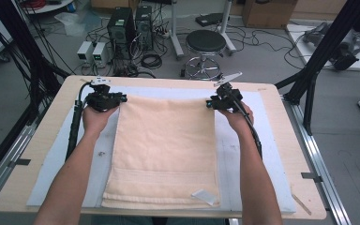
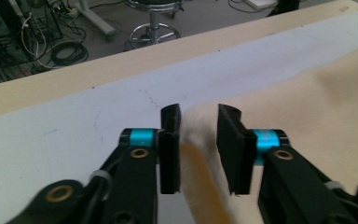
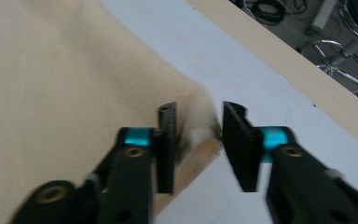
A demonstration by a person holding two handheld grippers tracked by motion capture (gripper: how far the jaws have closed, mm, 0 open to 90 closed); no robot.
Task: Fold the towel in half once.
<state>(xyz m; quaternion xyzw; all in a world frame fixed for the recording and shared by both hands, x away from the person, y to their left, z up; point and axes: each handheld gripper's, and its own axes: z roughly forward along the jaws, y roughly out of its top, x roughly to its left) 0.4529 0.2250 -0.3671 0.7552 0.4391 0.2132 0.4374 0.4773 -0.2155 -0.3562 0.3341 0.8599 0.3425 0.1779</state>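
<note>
A cream towel (image 1: 164, 145) lies folded flat on the pale blue mat (image 1: 262, 154), its far edge toward the back of the table. My left gripper (image 1: 122, 99) is at the towel's far left corner. In the left gripper view, that gripper (image 2: 199, 140) is open, and the towel corner (image 2: 198, 135) stands loose between the jaws. My right gripper (image 1: 209, 103) is at the far right corner. In the right gripper view it (image 3: 199, 140) is open too, with that corner (image 3: 196, 126) between the jaws and a gap beside the right pad.
The wooden table (image 1: 47, 126) carries the mat. A white label (image 1: 204, 196) lies on the towel's near right part. Beyond the far edge stand a black stool (image 1: 205, 47), computer towers (image 1: 122, 26) and loose cables on the floor. Black frame posts (image 1: 326, 47) rise at both sides.
</note>
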